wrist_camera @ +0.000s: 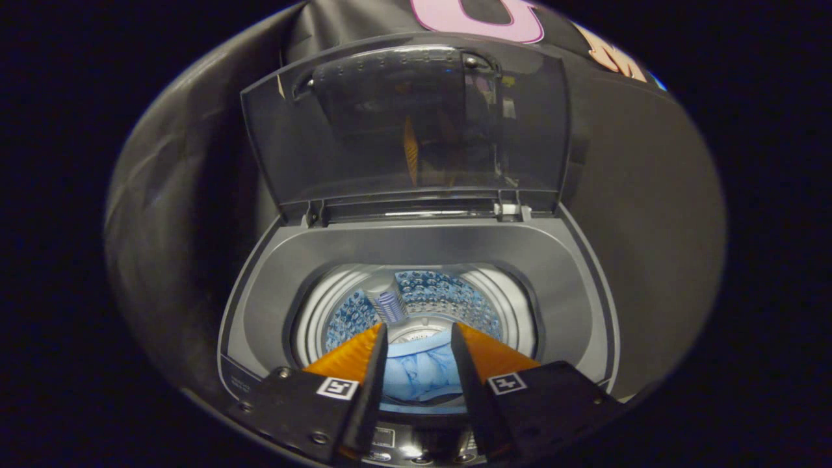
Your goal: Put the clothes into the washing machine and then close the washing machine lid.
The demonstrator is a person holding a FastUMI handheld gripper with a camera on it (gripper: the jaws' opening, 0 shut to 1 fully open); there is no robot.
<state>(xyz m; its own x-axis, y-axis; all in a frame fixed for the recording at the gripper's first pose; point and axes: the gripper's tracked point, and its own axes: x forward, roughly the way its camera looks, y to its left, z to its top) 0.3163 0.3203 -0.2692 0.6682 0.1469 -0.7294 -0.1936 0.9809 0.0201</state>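
Your gripper (pixel 419 338) hangs over the mouth of the washing machine (pixel 273 286), fingers spread apart and gripping nothing. Seen through the gap between them, the light blue clothes (pixel 416 374) lie down inside the drum (pixel 448 292) — a crumpled heap with no clear long axis, so you cannot tell which way it points. The transparent lid (pixel 409 123) stands raised beyond your fingers, hinged along the far edge of the opening — tilted back toward the booth wall.

Carrier: grey top-loading washing machine (pixel 572 286), perforated steel drum (pixel 448 296).
Inside: crumpled light-blue cloth (pixel 416 374) lying in drum.
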